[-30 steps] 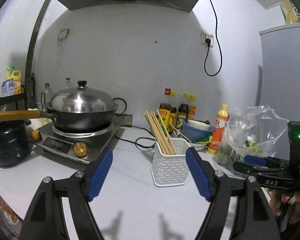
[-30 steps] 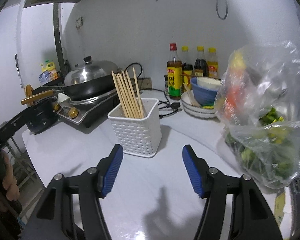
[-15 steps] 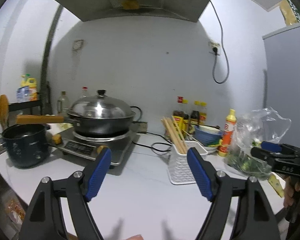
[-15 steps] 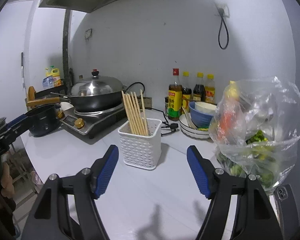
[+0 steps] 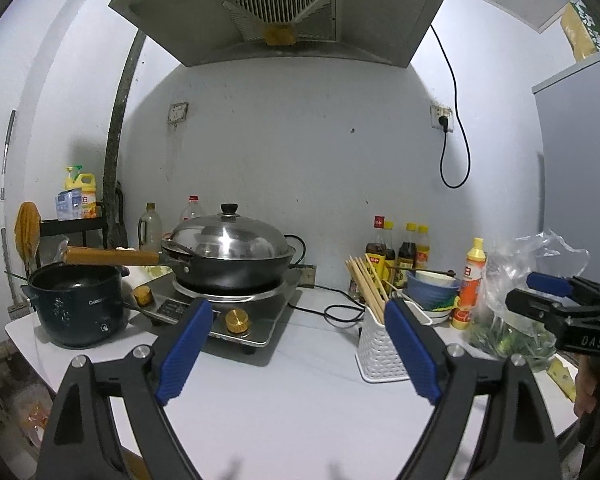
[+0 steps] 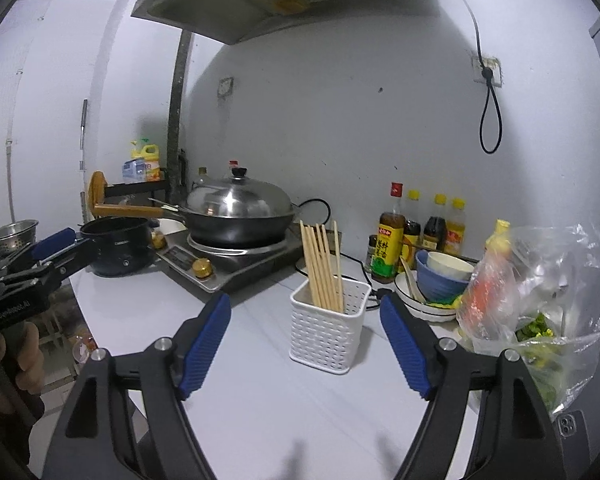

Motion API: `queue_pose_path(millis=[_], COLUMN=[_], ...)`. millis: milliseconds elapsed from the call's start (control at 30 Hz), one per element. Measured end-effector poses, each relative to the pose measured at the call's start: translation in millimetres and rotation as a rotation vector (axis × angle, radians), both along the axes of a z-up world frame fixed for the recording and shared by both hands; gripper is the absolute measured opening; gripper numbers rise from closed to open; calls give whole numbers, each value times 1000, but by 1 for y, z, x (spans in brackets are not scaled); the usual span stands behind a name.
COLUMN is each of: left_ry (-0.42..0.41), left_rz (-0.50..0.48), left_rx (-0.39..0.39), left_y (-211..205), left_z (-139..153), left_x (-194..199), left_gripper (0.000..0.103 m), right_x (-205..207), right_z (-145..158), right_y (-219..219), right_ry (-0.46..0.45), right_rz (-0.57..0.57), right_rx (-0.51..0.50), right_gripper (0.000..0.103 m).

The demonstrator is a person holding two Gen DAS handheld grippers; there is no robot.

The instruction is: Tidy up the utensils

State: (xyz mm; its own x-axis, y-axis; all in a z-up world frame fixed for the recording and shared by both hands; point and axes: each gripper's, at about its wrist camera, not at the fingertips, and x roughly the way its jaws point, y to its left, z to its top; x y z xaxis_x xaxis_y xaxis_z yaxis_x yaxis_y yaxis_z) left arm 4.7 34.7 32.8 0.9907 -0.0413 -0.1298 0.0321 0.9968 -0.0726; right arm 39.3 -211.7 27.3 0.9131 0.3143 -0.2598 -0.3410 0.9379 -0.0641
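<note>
A white perforated utensil holder stands upright on the white counter with several wooden chopsticks leaning in it. It also shows in the left wrist view, partly behind my right-hand finger, with the chopsticks. My left gripper is open and empty, held back above the counter's front. My right gripper is open and empty, a short way in front of the holder. Each gripper shows at the edge of the other's view.
An induction cooker with a lidded wok stands at the back left, a dark pot beside it. Sauce bottles, stacked bowls and a plastic bag of greens crowd the right. A phone lies at the counter's right edge.
Both grippers have pulled back and up from the holder, which now looks smaller and farther. Both stay open and empty.
</note>
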Motion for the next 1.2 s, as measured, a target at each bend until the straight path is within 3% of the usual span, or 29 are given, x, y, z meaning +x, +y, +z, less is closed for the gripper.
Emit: queue_pose_path(millis=[1200], left_ry=[-32], left_rz=[-7], left_rx=[5], left_y=[-4], left_z=[8], left_x=[-8], left_gripper=[88], right_x=[-5], right_z=[5], right_y=[-9], right_ry=[-33], right_rz=[-6], right_rx=[16], right_gripper=[79])
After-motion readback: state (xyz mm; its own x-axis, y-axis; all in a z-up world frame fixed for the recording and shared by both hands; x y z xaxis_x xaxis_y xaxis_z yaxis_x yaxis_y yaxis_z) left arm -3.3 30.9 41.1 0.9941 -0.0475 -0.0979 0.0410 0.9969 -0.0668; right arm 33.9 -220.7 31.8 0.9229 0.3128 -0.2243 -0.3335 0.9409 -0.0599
